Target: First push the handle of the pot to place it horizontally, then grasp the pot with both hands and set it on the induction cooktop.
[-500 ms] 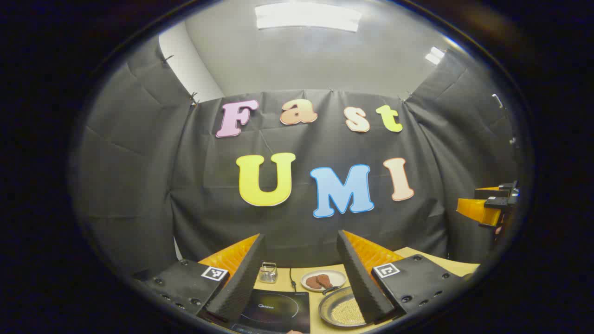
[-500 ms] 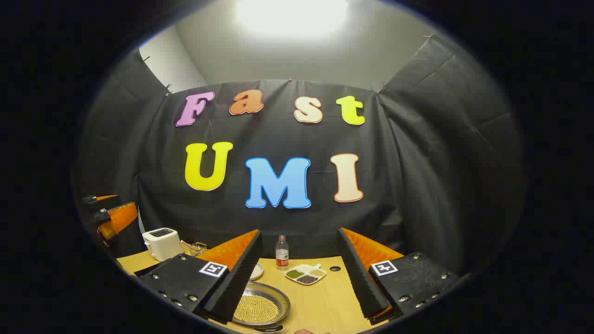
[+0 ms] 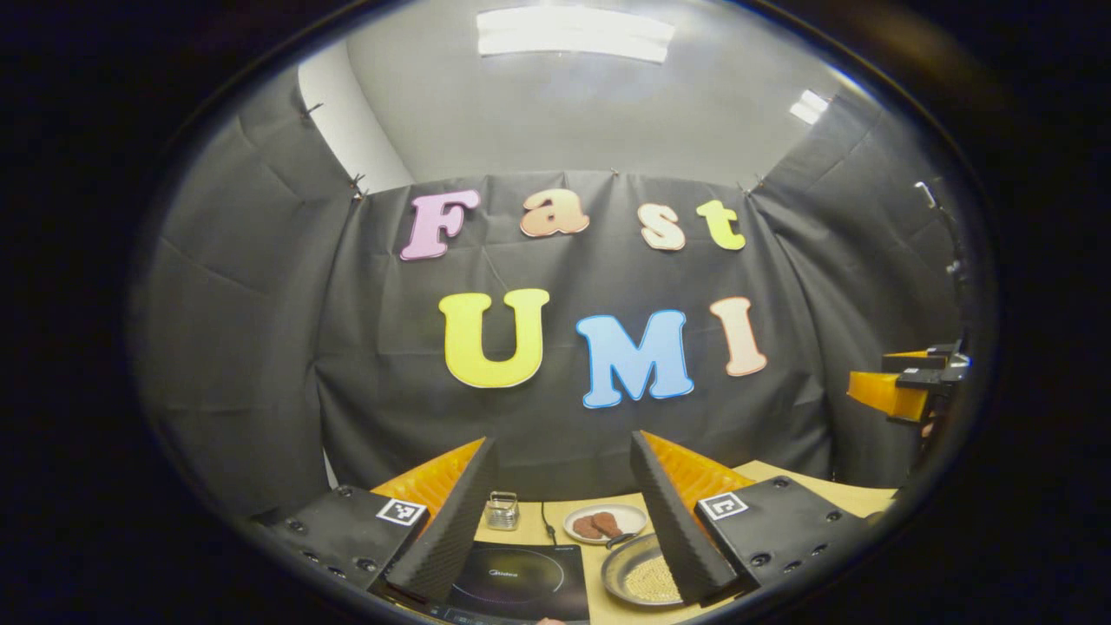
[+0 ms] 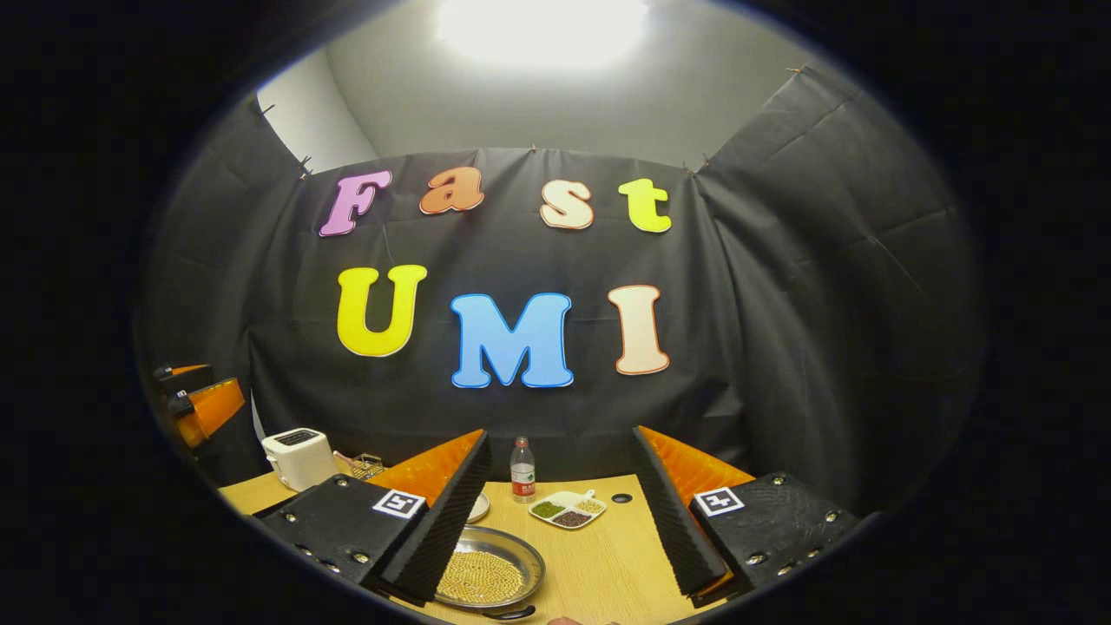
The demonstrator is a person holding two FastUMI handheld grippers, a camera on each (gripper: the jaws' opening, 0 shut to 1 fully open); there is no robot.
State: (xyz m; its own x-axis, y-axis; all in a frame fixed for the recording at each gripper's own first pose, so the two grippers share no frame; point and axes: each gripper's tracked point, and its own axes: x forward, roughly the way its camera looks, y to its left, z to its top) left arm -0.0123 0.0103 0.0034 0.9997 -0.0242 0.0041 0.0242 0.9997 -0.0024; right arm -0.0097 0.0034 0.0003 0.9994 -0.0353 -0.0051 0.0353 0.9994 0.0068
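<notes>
Pot and cooktop on desk, both grippers raised and empty.

The left gripper (image 3: 562,512) held its fingers wide apart with nothing between them; the pot (image 3: 640,573), filled with pale grains, lay on the desk (image 3: 855,499) partly behind its right finger (image 3: 681,529), beside the induction cooktop (image 3: 516,577). The right gripper (image 4: 560,512) also stood wide and empty; the pot (image 4: 486,573) lay low beside its left finger (image 4: 438,538), its handle (image 4: 512,613) pointing toward the camera.

Black cloth wall (image 4: 781,286), grey ceiling, bright ceiling light (image 3: 575,33), wooden table (image 4: 608,564).
</notes>
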